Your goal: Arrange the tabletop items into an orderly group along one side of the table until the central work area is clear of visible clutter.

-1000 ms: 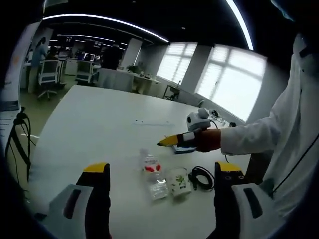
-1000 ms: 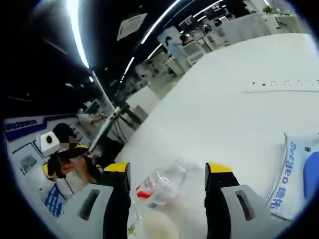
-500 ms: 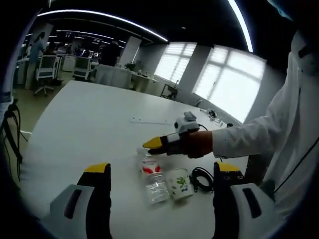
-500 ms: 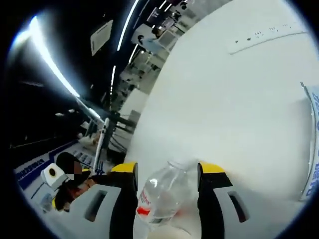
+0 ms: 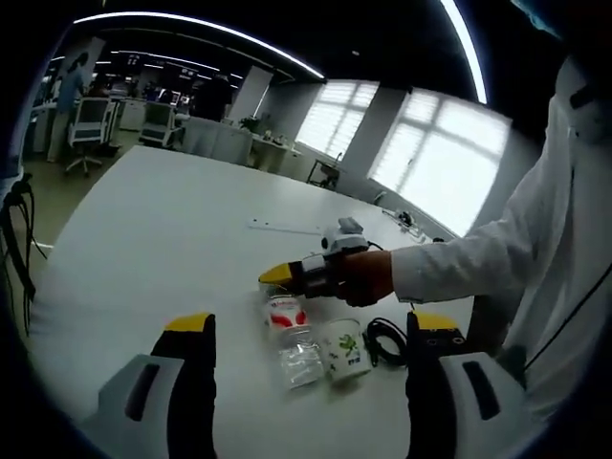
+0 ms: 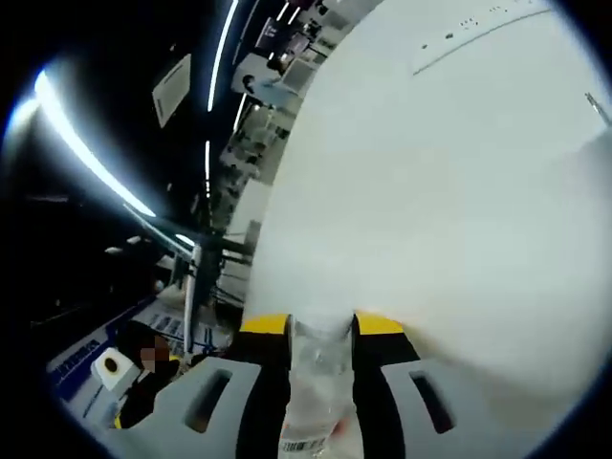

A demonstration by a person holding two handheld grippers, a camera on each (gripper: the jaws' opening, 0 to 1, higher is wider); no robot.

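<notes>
- Table (image 5: 172, 239): my white work surface, wide and bare toward its far side; the few items bunch at the near right, by the person's sleeve.
- Left gripper (image 5: 301, 330): my jaws stand wide apart and hold nothing, hovering on the near side of the cluster.
- Right gripper (image 6: 320, 330): reaching in from the right in the left gripper view, its yellow tips closed in on the bottle's upper end. In the right gripper view the jaws press both sides of the clear body, so I judge it gripped.
- Bottle (image 5: 292, 335): lies on its side, red label toward the far end, long axis running near to far. In the right gripper view it runs along the jaws, cap end pointing away. My right hand is plainly the nearer one.
- Cup (image 5: 344, 349): paper, leaf print, just beside the bottle on its right.
- Cable (image 5: 387, 341): black coil, right of the cup.
</notes>
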